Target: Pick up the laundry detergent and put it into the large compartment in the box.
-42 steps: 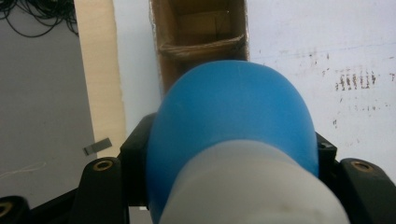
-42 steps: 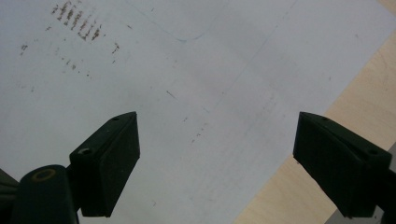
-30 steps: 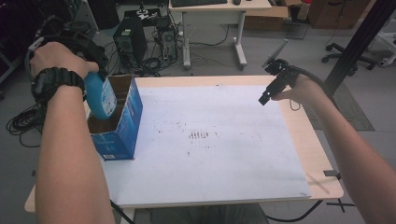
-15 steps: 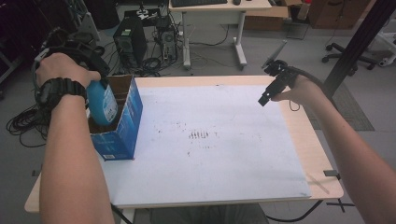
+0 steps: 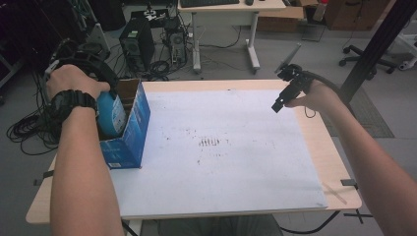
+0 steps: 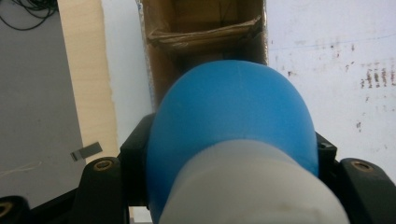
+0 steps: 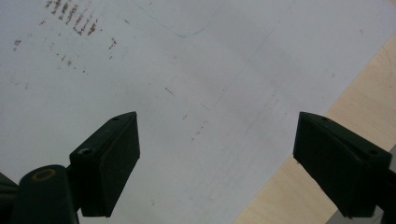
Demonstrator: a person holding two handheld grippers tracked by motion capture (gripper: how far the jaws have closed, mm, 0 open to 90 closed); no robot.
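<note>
A blue bottle (image 5: 111, 116) with a white part toward the camera (image 6: 233, 126) hangs partly inside an open blue cardboard box (image 5: 130, 142) at the table's left edge. My left gripper (image 5: 101, 98) is shut on the bottle, one black jaw at each side of it in the left gripper view (image 6: 231, 154), where the box's brown inside (image 6: 205, 18) lies just beyond. A hand with a black watch covers most of that gripper from above. My right gripper (image 5: 277, 107) hovers over the right side of the white sheet (image 5: 236, 147), open (image 7: 219, 158) with nothing between its jaws.
The white sheet covers most of the wooden table (image 5: 327, 147) and bears dark smudges (image 5: 210, 142) near its middle. Computer towers (image 5: 135, 42), cables and a desk stand on the floor behind. A black pole (image 5: 373, 44) rises at the right.
My left hand has sunk a little, and the blue bottle sits lower in the box. The right gripper has stayed where it was.
</note>
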